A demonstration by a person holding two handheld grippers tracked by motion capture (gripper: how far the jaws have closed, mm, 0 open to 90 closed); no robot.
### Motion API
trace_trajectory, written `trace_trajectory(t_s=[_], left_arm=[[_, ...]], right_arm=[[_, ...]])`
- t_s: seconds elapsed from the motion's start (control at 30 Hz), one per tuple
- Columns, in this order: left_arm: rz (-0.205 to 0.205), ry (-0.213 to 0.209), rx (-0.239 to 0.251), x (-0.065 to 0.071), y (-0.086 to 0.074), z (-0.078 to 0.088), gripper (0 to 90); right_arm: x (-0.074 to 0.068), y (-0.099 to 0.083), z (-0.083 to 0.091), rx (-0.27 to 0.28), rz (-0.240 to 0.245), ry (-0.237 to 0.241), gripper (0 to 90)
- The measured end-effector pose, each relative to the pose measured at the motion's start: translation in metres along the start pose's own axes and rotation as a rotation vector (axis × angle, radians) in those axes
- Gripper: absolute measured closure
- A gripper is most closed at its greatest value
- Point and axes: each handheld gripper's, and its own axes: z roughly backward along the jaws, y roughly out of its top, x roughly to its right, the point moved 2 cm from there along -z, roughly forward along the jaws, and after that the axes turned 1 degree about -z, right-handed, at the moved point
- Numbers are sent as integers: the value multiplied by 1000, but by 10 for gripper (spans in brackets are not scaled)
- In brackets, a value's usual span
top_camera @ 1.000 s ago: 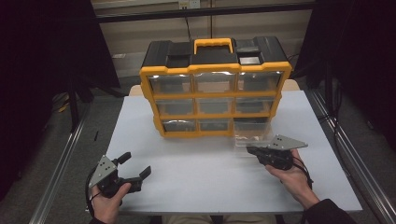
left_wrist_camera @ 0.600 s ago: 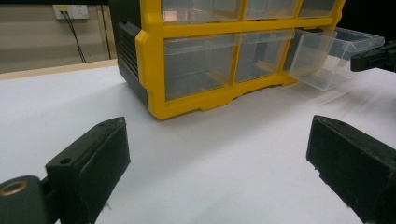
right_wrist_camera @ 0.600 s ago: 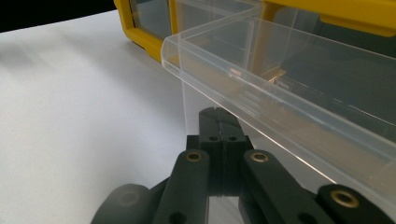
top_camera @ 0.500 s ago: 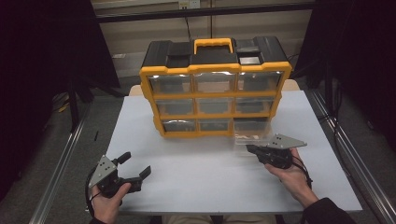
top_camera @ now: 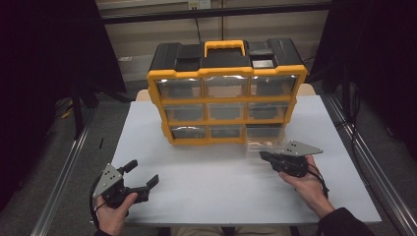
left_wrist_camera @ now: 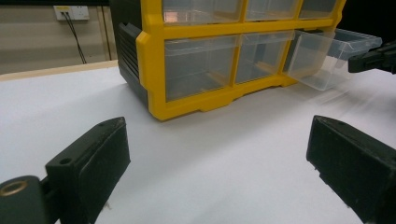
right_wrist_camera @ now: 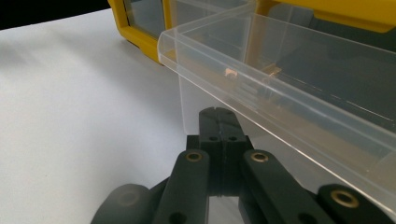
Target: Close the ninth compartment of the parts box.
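Note:
A yellow and black drawer cabinet (top_camera: 223,101) with clear drawers stands at the back of the white table (top_camera: 206,182). Its bottom right drawer (top_camera: 265,142) is pulled partway out, clear and seemingly empty (left_wrist_camera: 327,56). My right gripper (top_camera: 264,156) is shut, its tips right at the drawer's front wall (right_wrist_camera: 303,93) just under the lip; nothing shows between the jaws (right_wrist_camera: 218,114). My left gripper (top_camera: 141,173) rests at the table's front left, open and empty (left_wrist_camera: 217,163), pointing toward the cabinet (left_wrist_camera: 149,70).
The cabinet has a yellow carry handle (top_camera: 224,46) on its black top. Bare table surface lies between the two grippers and in front of the cabinet. Metal rails (top_camera: 64,172) run along both sides of the table, above a dark floor.

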Motion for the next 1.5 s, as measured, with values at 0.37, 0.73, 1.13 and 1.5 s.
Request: trace_trajectory(t_s=[0.37,0.73,1.13,1.5], left_arm=[[-9,5,8,-1,1,1,56],[-9,1,7,0,1,1,56],[-7,-2,7,0,1,1,56],[0,1,20,0,1,0,55]], right_arm=[[3,0,-1,-4,-6,-14,900],[7,-1,-4,-14,-12,-33,900],[10,-1,-7,-15,-10,-43,900],[12,0,-9,-13,-13,-51,900]])
